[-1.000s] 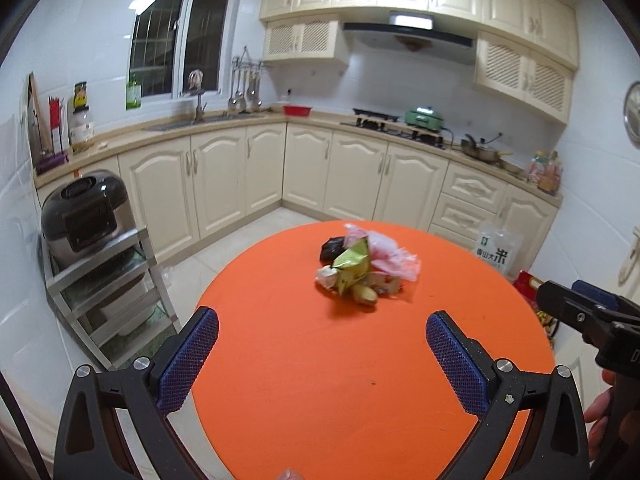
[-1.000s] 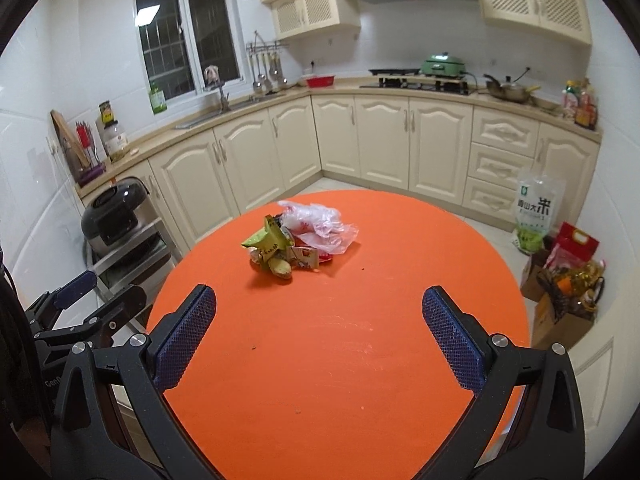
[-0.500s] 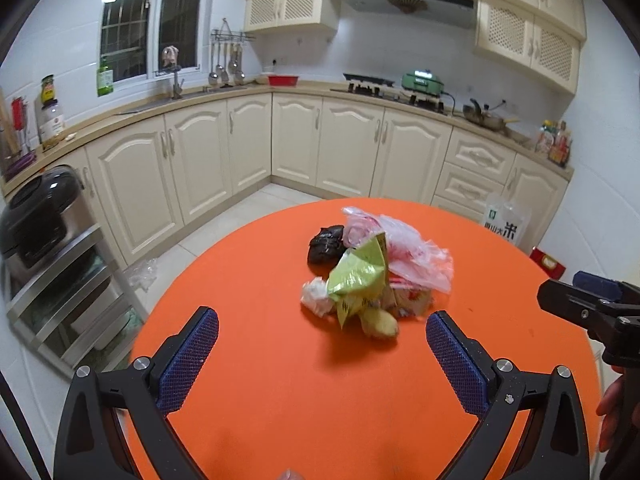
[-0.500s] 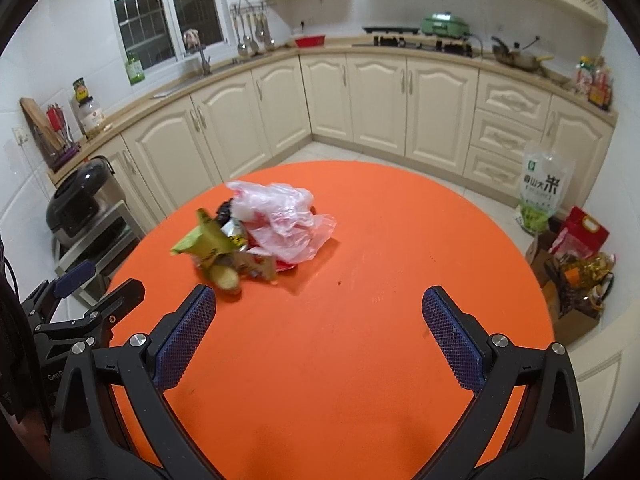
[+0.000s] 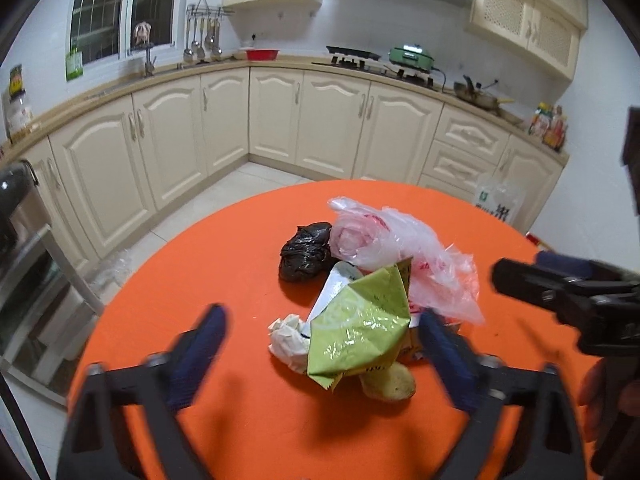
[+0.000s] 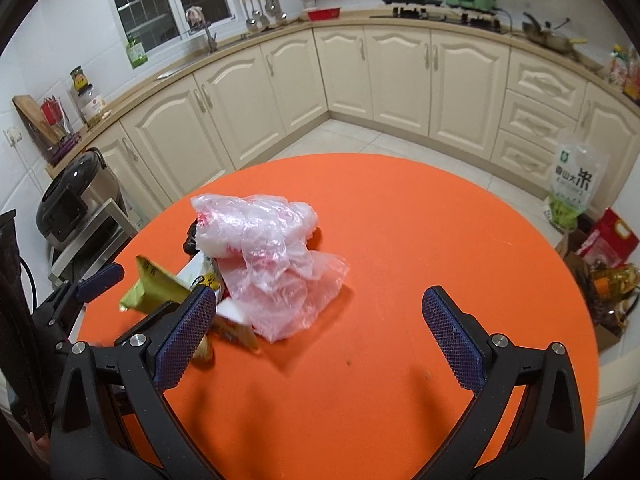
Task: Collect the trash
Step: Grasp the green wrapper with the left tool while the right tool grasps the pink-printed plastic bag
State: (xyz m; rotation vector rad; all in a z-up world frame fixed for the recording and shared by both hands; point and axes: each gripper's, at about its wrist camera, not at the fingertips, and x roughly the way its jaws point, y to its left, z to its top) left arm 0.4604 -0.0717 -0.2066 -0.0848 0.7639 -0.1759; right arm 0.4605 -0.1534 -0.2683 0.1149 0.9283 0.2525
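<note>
While the left gripper (image 5: 320, 354) closes its jaws around the crumpled green foil wrapper (image 5: 360, 324), pads not yet touching, the trash pile sits mid round orange table (image 6: 440, 240). Right gripper (image 6: 320, 332) wide open, empty, near the pink plastic bag (image 6: 272, 256). Next: finish the pinch, lift.

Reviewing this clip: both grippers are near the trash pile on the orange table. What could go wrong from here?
1. The left gripper is closing around the green wrapper; the crumpled tissue and the potato-like lump beneath may get left behind.
2. The thin plastic bag lies loosely over the pile, so lifting the wrapper could drag it.
3. The right gripper stands open close by; the two could collide.
</note>
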